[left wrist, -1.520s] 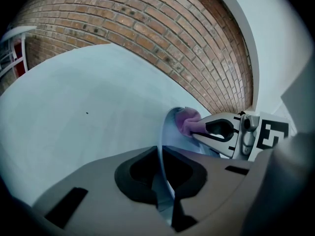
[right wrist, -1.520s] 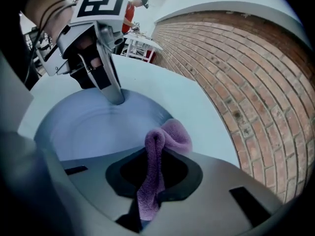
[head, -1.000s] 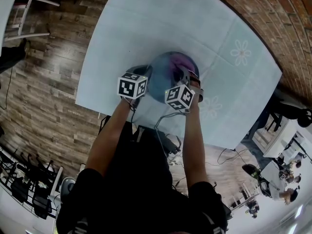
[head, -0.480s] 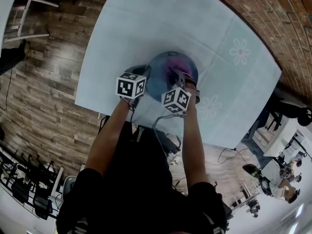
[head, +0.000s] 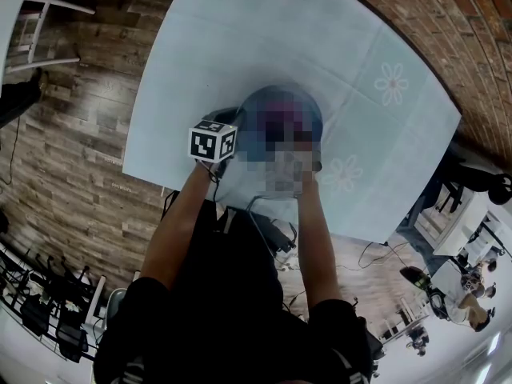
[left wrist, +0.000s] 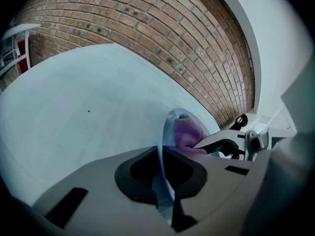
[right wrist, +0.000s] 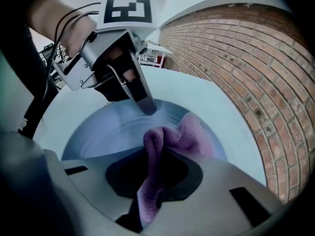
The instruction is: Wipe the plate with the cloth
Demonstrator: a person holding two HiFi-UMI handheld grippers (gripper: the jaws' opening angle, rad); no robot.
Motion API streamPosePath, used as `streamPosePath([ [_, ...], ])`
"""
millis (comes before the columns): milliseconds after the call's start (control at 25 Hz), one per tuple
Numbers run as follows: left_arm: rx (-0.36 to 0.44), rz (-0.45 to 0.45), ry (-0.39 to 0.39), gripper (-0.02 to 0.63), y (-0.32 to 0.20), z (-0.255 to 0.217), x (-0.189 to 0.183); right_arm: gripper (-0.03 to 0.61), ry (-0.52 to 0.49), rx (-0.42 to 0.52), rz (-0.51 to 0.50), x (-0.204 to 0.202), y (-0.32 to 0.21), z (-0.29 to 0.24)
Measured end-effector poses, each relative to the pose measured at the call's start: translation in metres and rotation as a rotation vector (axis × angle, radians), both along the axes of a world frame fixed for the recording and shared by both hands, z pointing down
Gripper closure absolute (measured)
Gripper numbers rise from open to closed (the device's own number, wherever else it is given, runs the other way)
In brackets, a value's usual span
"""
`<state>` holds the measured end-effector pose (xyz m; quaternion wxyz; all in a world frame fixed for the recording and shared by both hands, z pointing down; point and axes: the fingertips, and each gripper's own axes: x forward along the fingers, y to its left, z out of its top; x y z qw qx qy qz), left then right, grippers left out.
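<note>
L gripper [left wrist: 165,186] clamps rim of round translucent blue plate [left wrist: 168,127], mid-frame on pale blue table [head: 240,38]. R gripper [right wrist: 150,181], pinching purple terry cloth [right wrist: 194,132], has slid slightly lower-left across it, so wiping's underway.

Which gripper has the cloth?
The right gripper: its jaws are shut on the purple cloth. The left gripper is shut on the rim of the blue plate instead.
</note>
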<state>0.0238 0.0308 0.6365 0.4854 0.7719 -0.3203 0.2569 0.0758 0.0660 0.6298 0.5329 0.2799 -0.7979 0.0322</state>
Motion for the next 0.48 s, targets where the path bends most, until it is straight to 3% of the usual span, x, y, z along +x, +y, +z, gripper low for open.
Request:
streamPosePath([
  [480, -0.003, -0.001, 0.002, 0.570, 0.000, 0.001, 0.000, 0.514, -0.056, -0.069, -0.093, -0.018, 0.041, 0.001],
])
